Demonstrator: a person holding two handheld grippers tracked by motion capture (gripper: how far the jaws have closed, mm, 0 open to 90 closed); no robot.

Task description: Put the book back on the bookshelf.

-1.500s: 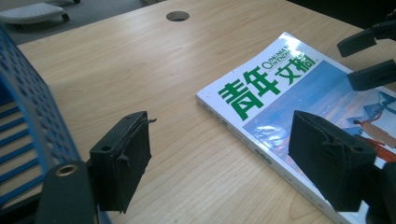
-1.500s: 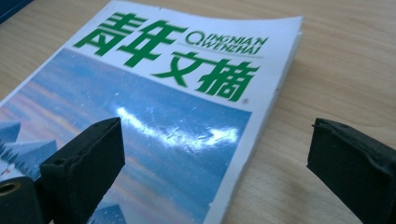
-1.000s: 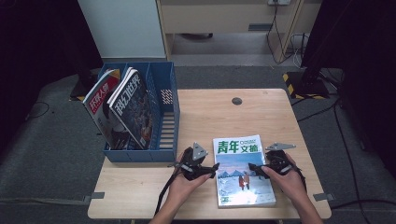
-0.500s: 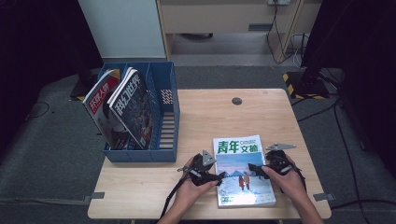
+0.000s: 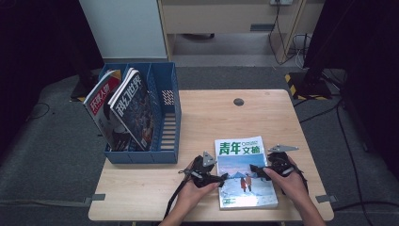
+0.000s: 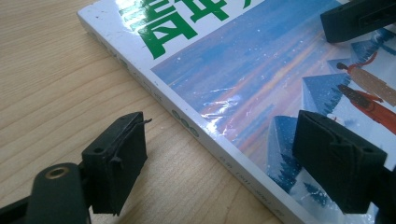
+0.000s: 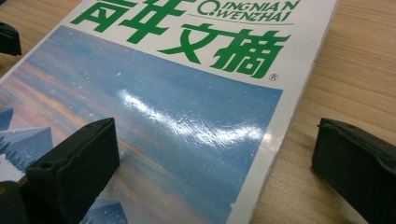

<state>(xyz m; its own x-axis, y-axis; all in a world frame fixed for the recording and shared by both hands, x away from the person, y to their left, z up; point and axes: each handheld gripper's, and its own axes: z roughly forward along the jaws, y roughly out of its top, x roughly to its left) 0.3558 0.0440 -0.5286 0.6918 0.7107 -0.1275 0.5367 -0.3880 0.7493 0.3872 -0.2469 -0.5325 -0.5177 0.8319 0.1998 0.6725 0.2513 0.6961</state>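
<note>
Lying flat, magazine [image 5: 245, 172] reading "QINGNIAN WENZHAI", both tools straddling its edges

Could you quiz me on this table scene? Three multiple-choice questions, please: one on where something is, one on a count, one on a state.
1. Where does the magazine with green lettering lie?
A. flat on the table, between the two grippers
B. upright in the blue rack
C. on the floor

2. How many magazines stand in the rack?
A. none
B. two
C. five

3. How do the left gripper's jaws stand?
A. clamped on the cover
B. open, one on each side of the magazine's edge
C. shut on a pen

Answers: 1 A, it lies flat near the table's front edge, with the right gripper at its other side. 2 B, two covers lean in the rack. 3 B, the left gripper view shows a wide gap across the spine.
</note>
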